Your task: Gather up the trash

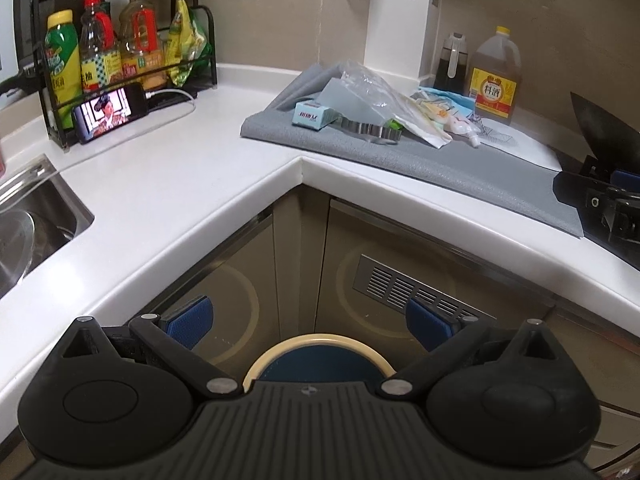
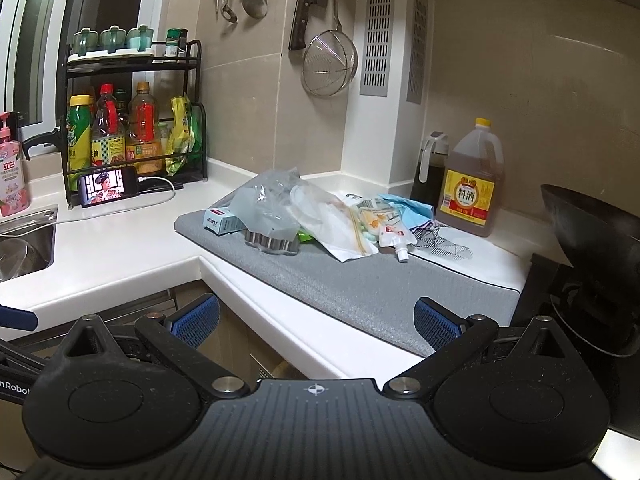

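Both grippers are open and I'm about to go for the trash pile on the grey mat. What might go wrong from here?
1. The trash pile is overlapping plastic bags and wrappers, so a grab may lift one bag and drag the others off the grey mat.
2. A metal cookie cutter lies partly under the bags; it is probably not trash and may get swept along.
3. The cooking wine jug and the wok stand close by; the right gripper could bump them.

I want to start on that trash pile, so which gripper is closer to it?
Right. The right gripper hangs over the mat's edge, facing the trash pile; the left gripper is lower, before the cabinets, above a bin.
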A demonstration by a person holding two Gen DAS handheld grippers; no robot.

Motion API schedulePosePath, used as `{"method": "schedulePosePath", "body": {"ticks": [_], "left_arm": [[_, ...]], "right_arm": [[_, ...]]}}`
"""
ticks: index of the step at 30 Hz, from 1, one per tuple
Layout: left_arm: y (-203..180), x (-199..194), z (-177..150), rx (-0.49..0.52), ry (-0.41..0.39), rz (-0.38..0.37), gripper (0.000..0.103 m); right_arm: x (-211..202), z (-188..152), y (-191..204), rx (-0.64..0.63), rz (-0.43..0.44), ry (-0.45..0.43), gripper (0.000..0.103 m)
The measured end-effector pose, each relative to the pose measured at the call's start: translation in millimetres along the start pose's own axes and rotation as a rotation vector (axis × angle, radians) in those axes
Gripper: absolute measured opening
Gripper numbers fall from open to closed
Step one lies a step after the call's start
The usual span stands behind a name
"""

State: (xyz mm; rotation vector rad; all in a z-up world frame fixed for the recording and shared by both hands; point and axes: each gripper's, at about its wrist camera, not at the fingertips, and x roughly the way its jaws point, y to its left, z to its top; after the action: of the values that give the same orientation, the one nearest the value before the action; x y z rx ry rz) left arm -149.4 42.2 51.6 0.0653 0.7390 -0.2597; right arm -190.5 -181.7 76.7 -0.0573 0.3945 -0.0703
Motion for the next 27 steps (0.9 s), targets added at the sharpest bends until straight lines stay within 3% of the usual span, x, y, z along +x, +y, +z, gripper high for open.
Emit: {"method": "schedulePosePath", "body": {"ticks": [27], "left_arm": [[-0.9,4.1,1.3,0.007,0.003,0.031,0.103]], "right_arm": [[11.9,-6.4,-0.8,0.0,0.015,0.033,0.103]]}}
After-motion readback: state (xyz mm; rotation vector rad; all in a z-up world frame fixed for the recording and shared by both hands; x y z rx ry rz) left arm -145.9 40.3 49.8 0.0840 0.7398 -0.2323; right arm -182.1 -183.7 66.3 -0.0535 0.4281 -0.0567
